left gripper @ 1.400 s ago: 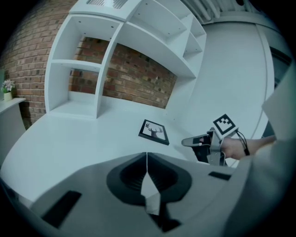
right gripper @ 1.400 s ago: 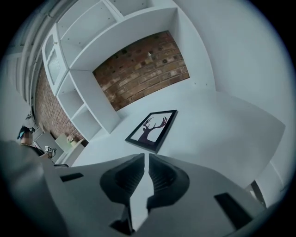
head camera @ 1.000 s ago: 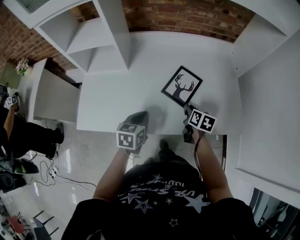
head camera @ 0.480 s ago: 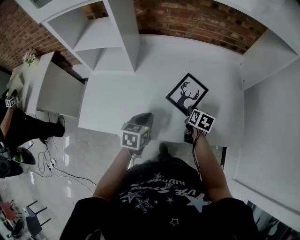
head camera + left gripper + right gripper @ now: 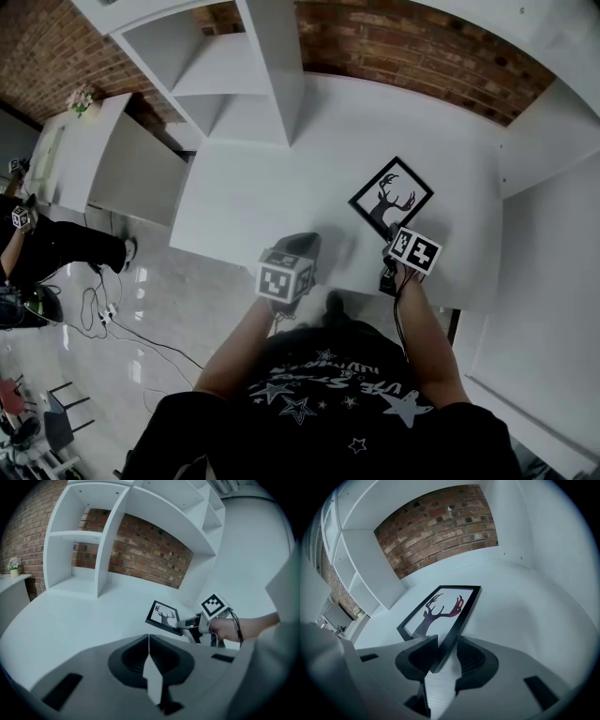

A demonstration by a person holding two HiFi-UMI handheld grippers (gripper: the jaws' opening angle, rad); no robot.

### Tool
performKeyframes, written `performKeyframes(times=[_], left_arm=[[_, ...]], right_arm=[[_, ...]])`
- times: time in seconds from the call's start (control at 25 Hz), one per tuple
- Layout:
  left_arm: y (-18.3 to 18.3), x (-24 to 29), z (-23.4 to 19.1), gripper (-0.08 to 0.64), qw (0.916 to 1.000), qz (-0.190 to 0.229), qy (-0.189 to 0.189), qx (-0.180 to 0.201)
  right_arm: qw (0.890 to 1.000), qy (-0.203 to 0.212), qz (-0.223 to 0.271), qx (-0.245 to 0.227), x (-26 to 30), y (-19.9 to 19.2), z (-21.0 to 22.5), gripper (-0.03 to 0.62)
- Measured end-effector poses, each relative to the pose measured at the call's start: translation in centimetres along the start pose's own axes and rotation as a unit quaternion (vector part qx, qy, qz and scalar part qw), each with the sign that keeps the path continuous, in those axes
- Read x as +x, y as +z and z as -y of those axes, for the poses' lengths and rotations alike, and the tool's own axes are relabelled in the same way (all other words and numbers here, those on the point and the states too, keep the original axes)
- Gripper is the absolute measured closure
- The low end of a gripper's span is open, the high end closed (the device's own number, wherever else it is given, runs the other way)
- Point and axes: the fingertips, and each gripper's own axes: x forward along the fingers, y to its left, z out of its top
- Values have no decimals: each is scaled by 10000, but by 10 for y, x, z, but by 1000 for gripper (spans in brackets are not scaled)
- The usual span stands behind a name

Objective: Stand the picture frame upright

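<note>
Your right claw [image 5: 446, 641] stands spread around the near edge of the picture frame [image 5: 391, 197], its jaws having just been opening. The black rim sits between them with a gap showing on one side. The frame, a deer silhouette under glass, lies face up towards the front right of the white bench [image 5: 253, 187], not yet upright. Your left claw [image 5: 149, 638], pressed together and holding nothing, hovers over the bench's front edge, well apart from the frame.
</note>
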Motion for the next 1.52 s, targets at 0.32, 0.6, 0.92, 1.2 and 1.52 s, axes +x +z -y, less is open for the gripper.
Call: performKeyframes(times=[0.32,0.6,0.92,1.2,1.52], left_arm=[[-2,-9,1,541,9998,16,148,130],[-20,-17,-7,541,9998,-78,161,46],[-48,-25,-12,541,9996,-210,177,79],[-63,-39,-7,541,9997,-207,67,107],[-93,-50,2,541,9988,-474,-117,94]], right_arm=[[9980,540,-232,-219,0,-6,-6,488],[9944,823,-374,-546,-8,-18,-19,497],[9898,1048,-565,-780,-29,-50,-23,499],[9895,1024,-650,-781,-51,-81,-26,502],[9892,1031,-765,-702,-79,-117,-33,506]])
